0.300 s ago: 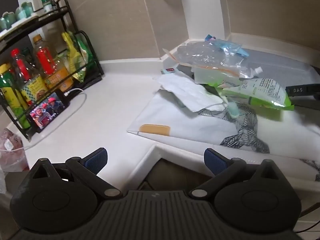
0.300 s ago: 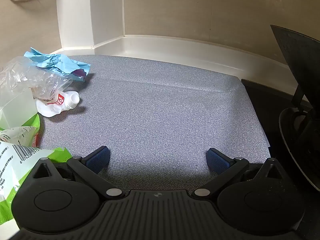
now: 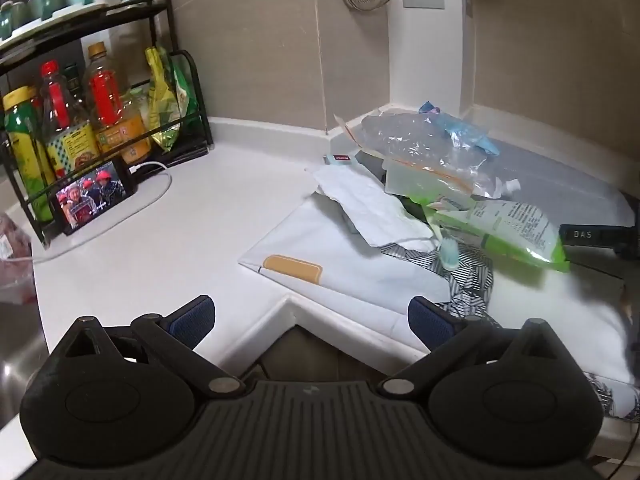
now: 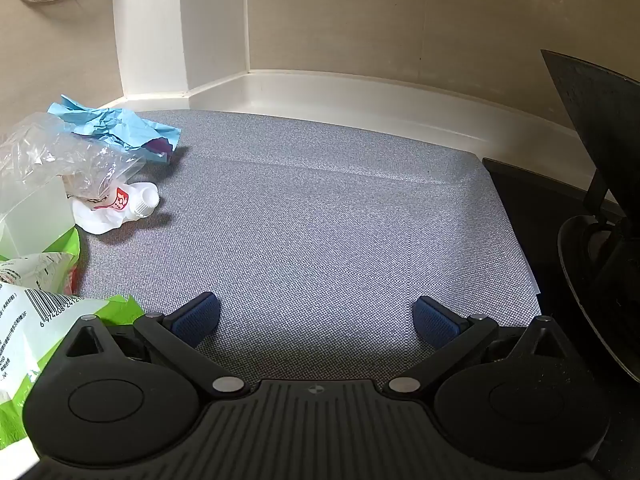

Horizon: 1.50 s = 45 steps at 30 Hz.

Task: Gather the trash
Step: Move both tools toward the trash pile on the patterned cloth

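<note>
Our left claw (image 3: 310, 318) spread wide, empty, hovered over counter edge (image 3: 280, 312). Our right claw (image 4: 316, 318) likewise spread wide, empty, above bare grey mat (image 4: 320, 216). Trash heap lay ahead and right of left claw: white paper (image 3: 360, 204), clear plastic bag (image 3: 424, 148), green wrapper (image 3: 516, 228), blue crumpled paper (image 4: 116, 126), squeezed white tube (image 4: 116, 208). Risk, we judged: wide jaws could snag patterned cloth (image 3: 468, 280) under heap, or thin plastic could slip out.
</note>
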Available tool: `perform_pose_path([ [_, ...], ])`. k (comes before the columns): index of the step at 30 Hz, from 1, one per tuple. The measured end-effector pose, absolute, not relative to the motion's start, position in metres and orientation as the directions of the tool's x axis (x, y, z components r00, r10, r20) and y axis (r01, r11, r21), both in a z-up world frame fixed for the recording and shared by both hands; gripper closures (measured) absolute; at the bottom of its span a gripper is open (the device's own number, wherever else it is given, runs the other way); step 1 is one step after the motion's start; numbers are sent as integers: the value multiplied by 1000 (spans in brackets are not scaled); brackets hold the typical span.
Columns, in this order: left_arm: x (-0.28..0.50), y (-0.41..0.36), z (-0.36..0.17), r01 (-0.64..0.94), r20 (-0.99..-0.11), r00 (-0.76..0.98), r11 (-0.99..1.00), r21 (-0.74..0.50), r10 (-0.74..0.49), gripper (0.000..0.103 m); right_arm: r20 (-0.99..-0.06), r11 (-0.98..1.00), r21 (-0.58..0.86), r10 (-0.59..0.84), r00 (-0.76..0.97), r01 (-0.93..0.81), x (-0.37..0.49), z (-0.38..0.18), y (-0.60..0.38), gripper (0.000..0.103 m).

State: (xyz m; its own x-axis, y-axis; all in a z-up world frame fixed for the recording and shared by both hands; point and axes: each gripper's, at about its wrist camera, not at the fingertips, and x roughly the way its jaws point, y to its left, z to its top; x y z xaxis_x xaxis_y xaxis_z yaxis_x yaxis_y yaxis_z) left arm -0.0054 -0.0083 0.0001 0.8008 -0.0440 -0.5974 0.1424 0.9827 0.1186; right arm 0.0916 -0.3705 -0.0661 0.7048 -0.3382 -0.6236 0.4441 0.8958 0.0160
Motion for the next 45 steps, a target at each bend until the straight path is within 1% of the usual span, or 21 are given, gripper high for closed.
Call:
perform_pose_path([
  [5,-20,-15,-1,115,-597,802,986,124,-18,0,-624,896,16,-338,705,444,92,-66,-370,0],
  [13,-49,-12,4,118,-598,801,982,148,-6,0,-623,896,18,-337,705,444,91,-66,-371,0],
  [15,-55,-11,7,113,-596,803,982,148,-2,0,-631,908,22,-313,710,419,87,-65,-371,0],
  [18,-62,-11,7,117,-613,790,984,134,-10,0,-648,940,49,-228,727,338,66,-60,-359,0],
  [20,-65,-10,5,124,-628,778,984,125,-18,0,-622,951,15,-234,748,310,50,-50,-349,0],
  [21,-67,-10,5,123,-632,775,985,124,-17,0,-581,954,-31,-261,771,300,32,-41,-337,0],
  [24,-74,-13,5,115,-630,777,984,139,-2,0,-465,955,-108,-295,834,278,-17,-15,-309,0],
  [27,-86,-14,7,116,-616,788,981,156,5,0,-353,964,-92,-266,897,249,-79,7,-281,0],
  [30,-101,-13,10,123,-600,800,978,167,2,0,-284,972,-22,-232,930,235,-128,13,-263,0],
  [33,-115,-12,9,137,-594,804,978,158,-16,0,-315,983,-1,-177,932,186,-148,15,-253,0],
  [35,-121,-9,10,147,-595,803,978,146,-32,0,-321,987,-11,-156,934,161,-158,15,-246,0],
  [40,-129,-4,8,150,-624,780,981,121,-43,0,-308,982,-91,-183,934,163,-174,16,-230,0],
  [45,-128,4,6,152,-648,758,986,67,-73,0,-314,980,-87,-195,929,177,-176,20,-231,0],
])
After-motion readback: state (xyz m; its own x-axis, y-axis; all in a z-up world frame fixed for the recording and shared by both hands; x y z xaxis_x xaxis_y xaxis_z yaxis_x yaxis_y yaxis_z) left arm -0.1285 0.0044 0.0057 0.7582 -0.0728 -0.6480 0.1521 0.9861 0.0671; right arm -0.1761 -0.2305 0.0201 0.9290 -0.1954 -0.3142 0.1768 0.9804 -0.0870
